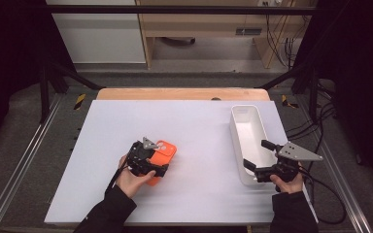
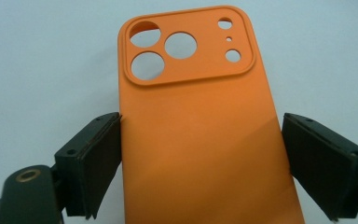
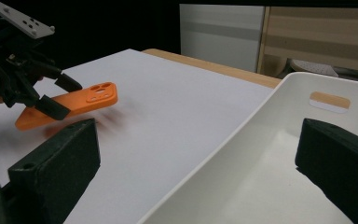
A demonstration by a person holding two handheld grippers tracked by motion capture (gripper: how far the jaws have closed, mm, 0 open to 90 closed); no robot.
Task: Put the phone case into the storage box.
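The white tabletop (image 1: 189,145) carries two things, and I go from the bigger to the smaller. Along its right edge stands a long white bin (image 1: 239,145), and it is empty: in the right gripper view its floor and walls are bare. The right gripper (image 1: 260,158) hangs at the near end of this bin with its jaws spread wide, one outside the wall and one over the inside, and it grasps nothing. The orange phone case (image 2: 200,130) is in the left half of the tabletop, closer to the near edge, and in the right gripper view it is lifted off the surface and tilted. The left gripper (image 1: 148,162) holds it by its two long sides, but the grasp looks weak to me: in the left gripper view one pad touches the case, while on the other side a thin gap seems to remain. The case is probably soft and smooth, so it can bend or slide out and fall back on the tabletop. If the open right gripper pushes the wall, the light bin can also shift toward the right edge.
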